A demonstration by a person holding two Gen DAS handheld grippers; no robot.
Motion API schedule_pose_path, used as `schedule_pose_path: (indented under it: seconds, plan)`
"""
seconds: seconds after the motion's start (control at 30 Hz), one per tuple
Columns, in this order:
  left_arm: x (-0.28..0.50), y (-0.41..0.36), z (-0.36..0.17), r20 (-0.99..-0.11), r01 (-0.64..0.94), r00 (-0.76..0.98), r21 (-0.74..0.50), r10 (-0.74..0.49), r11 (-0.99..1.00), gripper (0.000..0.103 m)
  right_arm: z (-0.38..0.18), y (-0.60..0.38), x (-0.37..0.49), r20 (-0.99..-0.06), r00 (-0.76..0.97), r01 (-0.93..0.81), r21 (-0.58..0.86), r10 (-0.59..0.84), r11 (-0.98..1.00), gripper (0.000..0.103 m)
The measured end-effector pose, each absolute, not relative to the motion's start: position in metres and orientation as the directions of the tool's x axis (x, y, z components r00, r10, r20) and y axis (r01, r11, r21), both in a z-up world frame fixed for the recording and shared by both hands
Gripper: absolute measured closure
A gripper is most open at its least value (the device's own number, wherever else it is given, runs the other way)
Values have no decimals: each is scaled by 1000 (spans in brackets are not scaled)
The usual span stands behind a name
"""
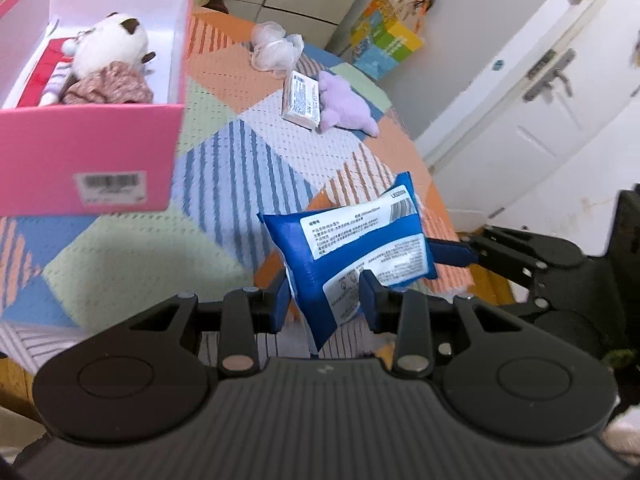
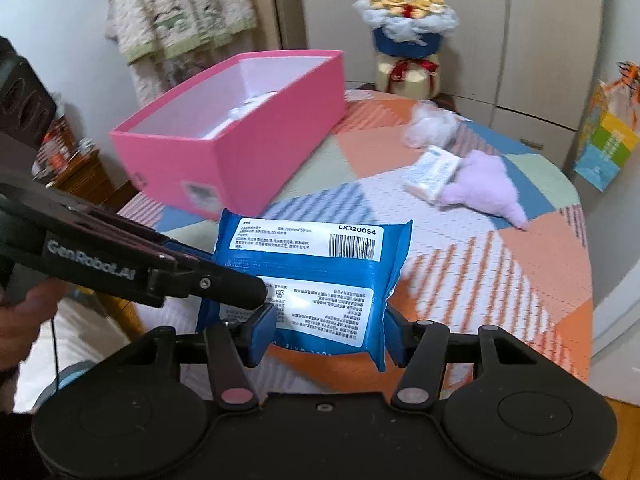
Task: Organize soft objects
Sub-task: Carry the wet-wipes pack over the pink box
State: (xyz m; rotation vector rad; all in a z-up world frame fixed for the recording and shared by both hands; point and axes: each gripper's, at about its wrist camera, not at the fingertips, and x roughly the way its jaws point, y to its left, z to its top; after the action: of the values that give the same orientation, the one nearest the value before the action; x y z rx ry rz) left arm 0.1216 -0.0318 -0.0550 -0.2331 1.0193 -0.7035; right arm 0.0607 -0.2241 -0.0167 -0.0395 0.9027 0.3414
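Note:
A blue wet-wipes pack (image 1: 352,248) (image 2: 312,280) is held above the table's near edge by both grippers. My left gripper (image 1: 326,300) is shut on one end of it; it also shows in the right wrist view (image 2: 240,288), reaching in from the left. My right gripper (image 2: 324,336) is shut on the pack's lower edge; it enters the left wrist view (image 1: 460,252) from the right. The pink box (image 1: 92,160) (image 2: 240,152) holds a white plush doll (image 1: 108,60). A purple plush (image 1: 344,104) (image 2: 484,184), a small tissue pack (image 1: 302,100) (image 2: 432,174) and a white mesh puff (image 1: 276,46) (image 2: 430,124) lie on the table.
The round table has a patterned patchwork cloth (image 1: 224,168) (image 2: 500,272). A colourful gift bag (image 1: 384,40) (image 2: 608,148) hangs by the white door. A bouquet (image 2: 408,28) stands behind the table.

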Motion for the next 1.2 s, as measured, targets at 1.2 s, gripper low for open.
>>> schedule_pose_path:
  seconds: [1.2]
  plan:
    - [227,96,44,-570,382,670,-284,-476,879,68,63,-92,190,-597,682,-481,70,423,874,28]
